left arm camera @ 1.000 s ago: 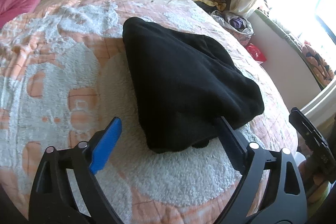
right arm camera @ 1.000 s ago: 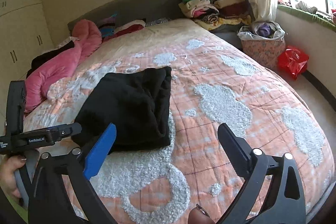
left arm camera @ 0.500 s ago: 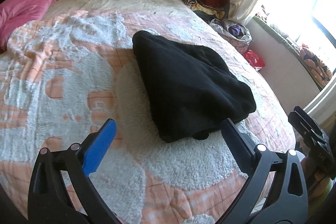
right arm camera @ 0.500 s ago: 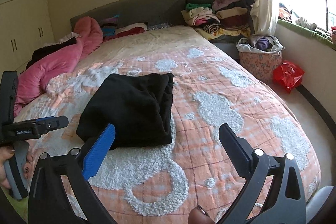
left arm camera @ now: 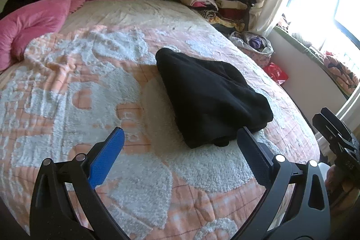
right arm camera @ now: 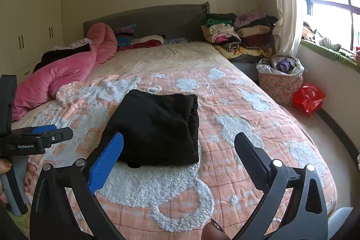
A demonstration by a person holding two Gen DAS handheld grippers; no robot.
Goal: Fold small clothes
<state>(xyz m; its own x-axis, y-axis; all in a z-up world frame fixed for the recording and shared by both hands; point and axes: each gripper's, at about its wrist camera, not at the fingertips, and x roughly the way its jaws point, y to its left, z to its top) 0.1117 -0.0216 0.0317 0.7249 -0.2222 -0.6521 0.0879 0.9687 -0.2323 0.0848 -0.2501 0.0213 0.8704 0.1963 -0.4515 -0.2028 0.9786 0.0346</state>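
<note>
On the peach-and-white fleecy bedspread I see the black fleece garment lying as a thick folded bundle, roughly rectangular, with a rounded fold along its side toward the window and soft lumpy layers showing at its near edge. Through the right wrist camera it sits near the middle of that bedspread, its far corners fairly square. My left gripper hovers just short of the garment's near edge, fingers spread wide with nothing between them. My right gripper is likewise spread apart and empty, the garment's near edge just beyond its blue finger pad.
</note>
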